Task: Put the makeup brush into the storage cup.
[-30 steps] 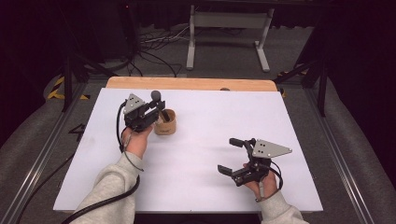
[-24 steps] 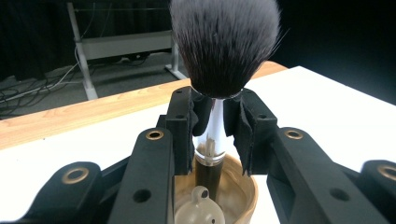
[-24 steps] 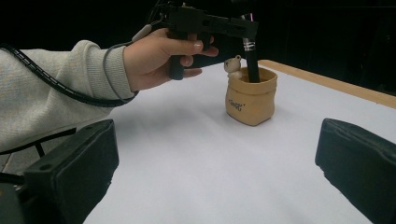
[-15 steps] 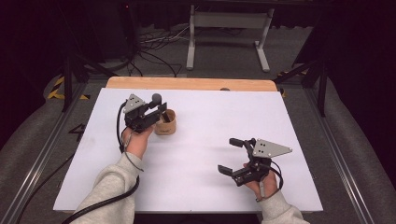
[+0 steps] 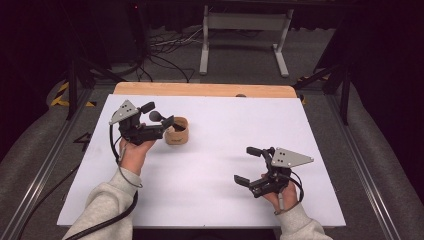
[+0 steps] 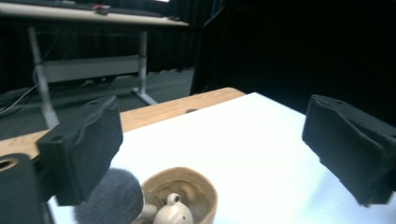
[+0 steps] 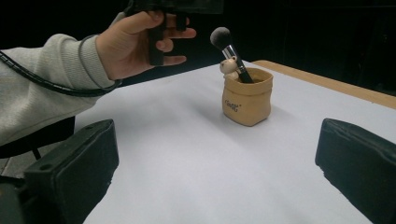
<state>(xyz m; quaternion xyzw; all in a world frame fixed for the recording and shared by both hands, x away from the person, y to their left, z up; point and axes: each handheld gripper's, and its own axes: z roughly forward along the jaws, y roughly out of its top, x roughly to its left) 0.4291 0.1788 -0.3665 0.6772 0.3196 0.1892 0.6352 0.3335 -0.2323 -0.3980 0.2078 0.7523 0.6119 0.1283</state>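
A tan pouch-shaped holder (image 5: 176, 133) stands on the white table top (image 5: 225, 200), left of centre. A makeup brush (image 7: 220, 36) with a grey fluffy head leans out of the holder (image 7: 247, 96) toward my left hand, beside a small cream figure (image 7: 229, 67). My left gripper (image 5: 158, 114) has just been opening. Its jaws now stand wide on either side of the brush head (image 6: 112, 198) and do not press on it. My right gripper (image 5: 246, 165) rests open over the near right of the table with nothing between its jaws.
A wooden strip (image 5: 200, 90) borders the table's far edge. Beyond it are a white stand (image 5: 245, 30) and loose cables (image 5: 165, 50) on the dark floor. A black cable (image 5: 120, 210) trails along my left sleeve.
The left gripper's jaws have spread apart and let go of the brush, and the hand has drawn back to the left. The brush head now leans lower and further left. The right gripper has not moved.
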